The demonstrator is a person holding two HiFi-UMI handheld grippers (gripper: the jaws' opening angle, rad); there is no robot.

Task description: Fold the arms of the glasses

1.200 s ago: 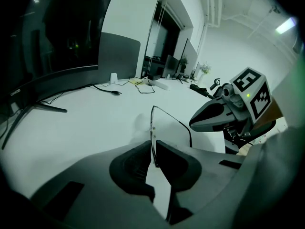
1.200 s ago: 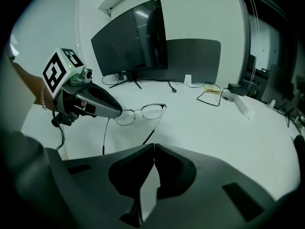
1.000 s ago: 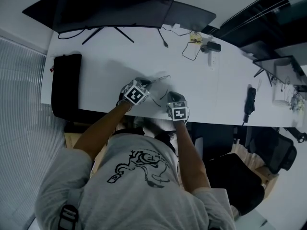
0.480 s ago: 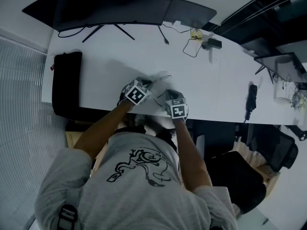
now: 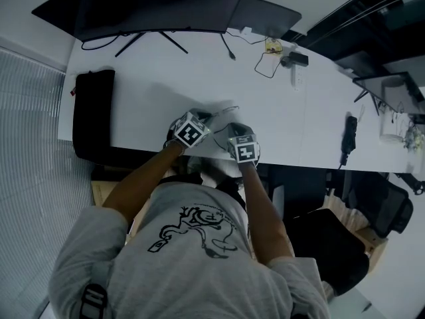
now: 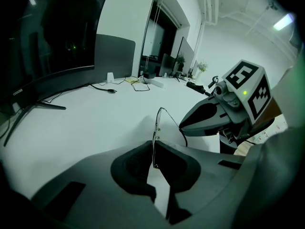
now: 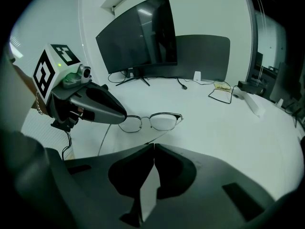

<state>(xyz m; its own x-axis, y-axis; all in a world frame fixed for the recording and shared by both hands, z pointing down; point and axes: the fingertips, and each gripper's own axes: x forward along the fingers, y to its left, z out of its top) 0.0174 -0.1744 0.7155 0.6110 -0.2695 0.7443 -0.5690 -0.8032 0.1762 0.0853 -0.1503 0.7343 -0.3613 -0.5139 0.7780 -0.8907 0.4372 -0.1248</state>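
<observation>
Head view, left to right: 1 black bag (image 5: 93,118) lay at the left end of the white table (image 5: 146,85); 1 dark monitor (image 5: 153,8) stood along the far edge; the 2 grippers sat close together at the near edge, in front of the person.

Left gripper (image 6: 153,148): jaws closed on the thin metal rim of the glasses (image 7: 152,120), at the frame's left end (only the wire showed in the slit between the pads); the frame stood upright with both arms unfolded, pointing back towards the person; whether its lower edge touched the table could not be resolved. The arm on the held side ran back and down towards the table edge; the other arm stood out from its hinge towards the right gripper (image 7: 153,146).

Right gripper: jaws pressed fully together; the free arm ran up to their tips; pinched or merely touched, could not tell.

Further right: 1 looped cable (image 5: 265,62) near the far edge; 1 dark elongated object (image 5: 347,138) well apart, near the right end.
</observation>
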